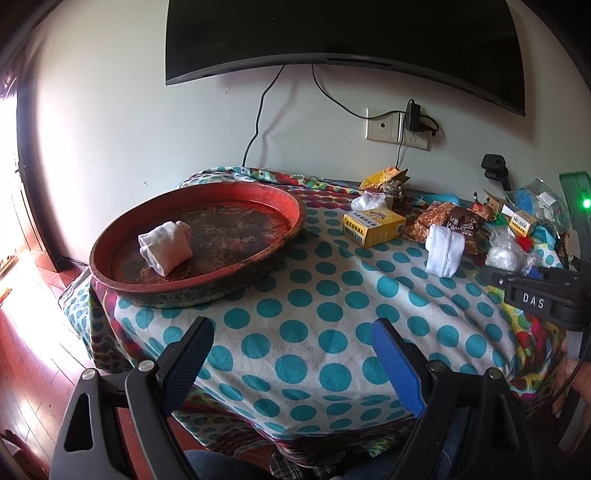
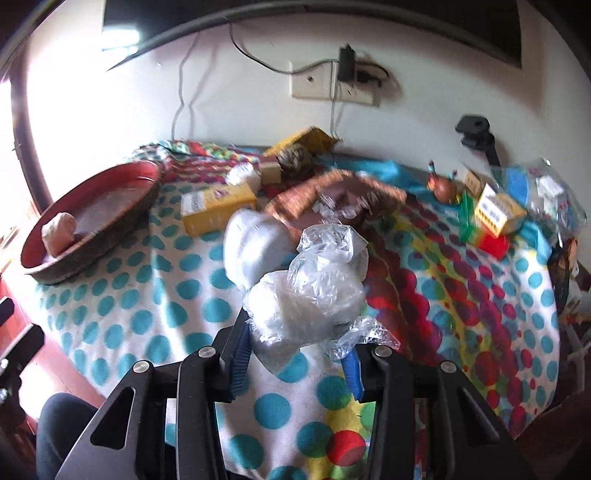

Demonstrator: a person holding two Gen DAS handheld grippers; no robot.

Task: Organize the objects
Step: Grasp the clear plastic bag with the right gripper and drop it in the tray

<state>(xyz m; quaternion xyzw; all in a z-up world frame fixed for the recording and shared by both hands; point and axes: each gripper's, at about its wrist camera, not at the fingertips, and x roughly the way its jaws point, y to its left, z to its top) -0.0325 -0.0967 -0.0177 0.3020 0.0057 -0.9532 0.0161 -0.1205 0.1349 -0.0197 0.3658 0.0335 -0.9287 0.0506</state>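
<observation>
A round red tray (image 1: 280,195) stands on the left of the dotted tablecloth and holds a white rolled cloth (image 1: 166,245). My left gripper (image 1: 293,347) is open and empty over the cloth's near edge. My right gripper (image 2: 295,354) is shut on a clear plastic bag of white stuff (image 2: 314,291), held above the table; in the left wrist view this gripper's body (image 1: 535,295) is at the right, by the bag (image 1: 504,254). A white rolled sock (image 1: 443,251) and a yellow box (image 1: 373,225) lie mid-table. The tray (image 2: 140,206) also shows at the left in the right wrist view.
Brown snack packets (image 1: 443,218), a second small yellow box (image 2: 498,214), a snail toy (image 2: 443,188) and plastic bags (image 2: 539,195) crowd the table's back right. A wall socket with plugs (image 1: 399,127) and a TV (image 1: 332,33) are behind. Wooden floor (image 1: 22,350) lies to the left.
</observation>
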